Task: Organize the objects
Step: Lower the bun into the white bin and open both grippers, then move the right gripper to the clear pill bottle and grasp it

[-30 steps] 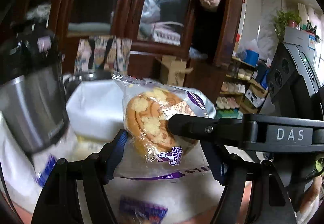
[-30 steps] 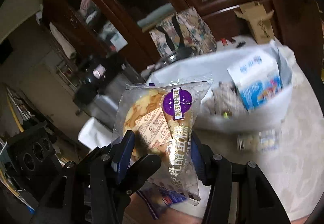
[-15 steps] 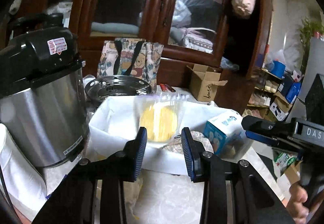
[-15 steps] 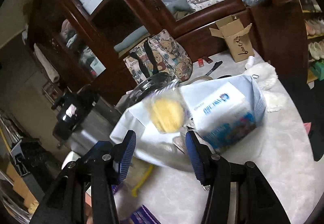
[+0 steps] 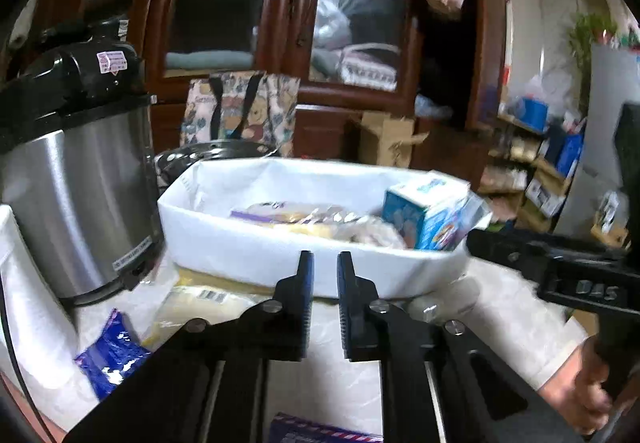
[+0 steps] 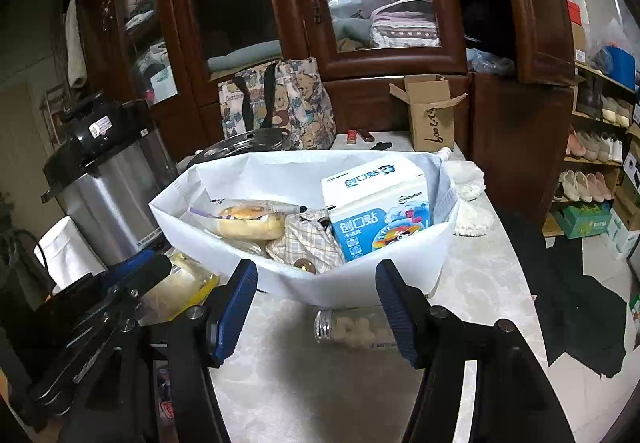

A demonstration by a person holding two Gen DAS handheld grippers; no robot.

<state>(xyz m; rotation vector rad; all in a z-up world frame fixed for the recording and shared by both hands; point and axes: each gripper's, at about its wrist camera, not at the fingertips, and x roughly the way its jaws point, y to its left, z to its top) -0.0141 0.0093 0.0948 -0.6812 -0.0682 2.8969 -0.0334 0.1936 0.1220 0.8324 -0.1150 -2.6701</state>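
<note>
At far left stands the steel cooker (image 6: 108,195); the left gripper (image 5: 322,283) is closing its fingers to a narrow gap on nothing; a second ago both grippers held the wrapped bun (image 6: 248,221), which now lies in the white bin (image 6: 360,283) beside the blue box (image 6: 380,215); the right gripper (image 6: 316,295), empty, is opening over a small jar (image 6: 352,329) on the worktop (image 6: 480,303), likely next.

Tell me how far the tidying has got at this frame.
Done: the white bin already holds a wrapped bun, a blue-and-white box and a checked cloth. In hand: nothing; the left tool is closing on air and the right tool is opening, empty. Left: a small jar lying before the bin, a yellow packet and a blue packet on the table.
</note>
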